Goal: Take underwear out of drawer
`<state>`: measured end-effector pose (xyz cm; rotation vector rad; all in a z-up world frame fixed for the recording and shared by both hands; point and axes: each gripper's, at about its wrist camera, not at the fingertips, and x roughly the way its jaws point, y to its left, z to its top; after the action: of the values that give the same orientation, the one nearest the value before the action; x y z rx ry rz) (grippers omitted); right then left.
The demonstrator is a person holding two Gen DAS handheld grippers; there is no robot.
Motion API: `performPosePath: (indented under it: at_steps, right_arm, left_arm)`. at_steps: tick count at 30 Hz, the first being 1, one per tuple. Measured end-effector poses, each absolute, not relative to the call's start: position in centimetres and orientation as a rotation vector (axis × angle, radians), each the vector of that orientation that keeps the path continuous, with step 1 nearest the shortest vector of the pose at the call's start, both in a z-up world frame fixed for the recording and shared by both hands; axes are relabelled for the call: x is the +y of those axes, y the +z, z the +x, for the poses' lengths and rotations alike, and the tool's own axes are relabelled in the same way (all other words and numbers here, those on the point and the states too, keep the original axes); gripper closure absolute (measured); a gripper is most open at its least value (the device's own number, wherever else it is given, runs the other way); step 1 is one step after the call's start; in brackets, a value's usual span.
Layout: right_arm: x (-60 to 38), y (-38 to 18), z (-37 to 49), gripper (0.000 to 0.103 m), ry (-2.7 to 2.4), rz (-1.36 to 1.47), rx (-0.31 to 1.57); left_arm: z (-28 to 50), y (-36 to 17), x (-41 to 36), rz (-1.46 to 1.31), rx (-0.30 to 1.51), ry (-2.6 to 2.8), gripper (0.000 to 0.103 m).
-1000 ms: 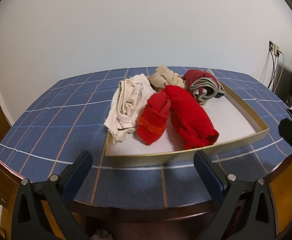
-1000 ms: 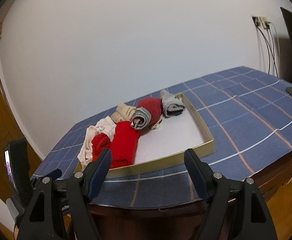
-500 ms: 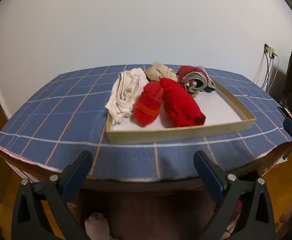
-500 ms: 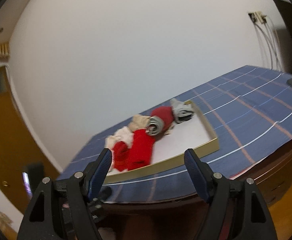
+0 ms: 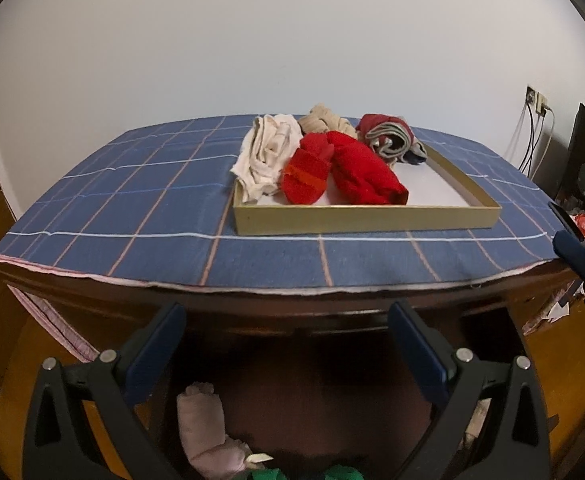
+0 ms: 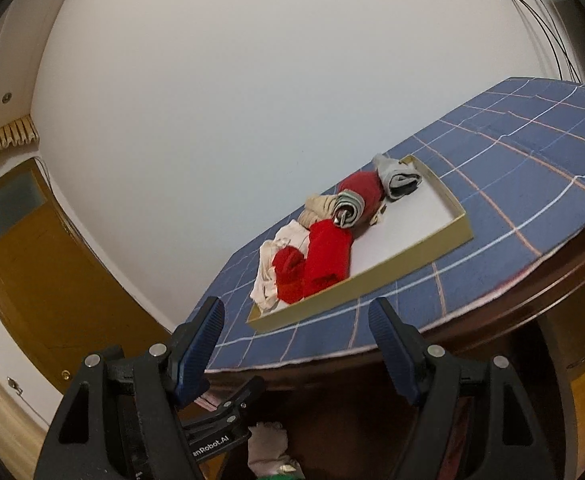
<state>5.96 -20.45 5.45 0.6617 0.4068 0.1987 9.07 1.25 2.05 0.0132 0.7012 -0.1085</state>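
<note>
**Both grippers wide apart at the table's near edge, underwear heaped in the shallow tray**

While the left gripper [image 5: 282,332] hangs below the near edge of the table [image 5: 276,312], its two blue ribbed pads stand spread with nothing between them. The right gripper [image 6: 296,332] is likewise spread wide and empty — its blue pad also shows at the right margin of the left wrist view.

A blue plaid tablecloth [image 5: 132,200], woven with thin white and pink lines, covers the dark wooden top; its pale hem runs along the near edge. On the cloth sits a low rectangular tray [image 5: 364,220] with gold-coloured walls and a white floor. The underwear lies bunched toward the tray's left and far sides: a crumpled cream piece [image 5: 264,156] draped over the left wall, a bright red rolled piece [image 5: 306,172] with an orange band, a longer red roll [image 5: 364,176] beside it, a tan knotted bundle [image 5: 324,122] behind, and a dark red roll with a grey waistband [image 5: 388,136] near the far right wall. A grey folded piece [image 6: 398,176] lies at the tray's far corner.

Under the table, in shadow, a soft pale pink bundle [image 5: 204,432] lies — apart from both grippers.
</note>
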Motion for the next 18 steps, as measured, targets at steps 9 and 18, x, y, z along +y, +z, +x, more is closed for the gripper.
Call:
performPosePath:
  at_steps: [9, 18]
  right_arm:
    - [-19.4, 5.2, 3.2, 0.026, 0.13, 0.552, 0.433]
    - [-19.7, 3.6, 0.4, 0.026, 0.071, 0.515, 0.478]
  left_arm:
    - [6.7, 1.9, 1.2, 0.043, 0.696, -0.112, 0.0]
    - [4.4, 1.6, 1.0, 0.074, 0.686, -0.125, 0.0]
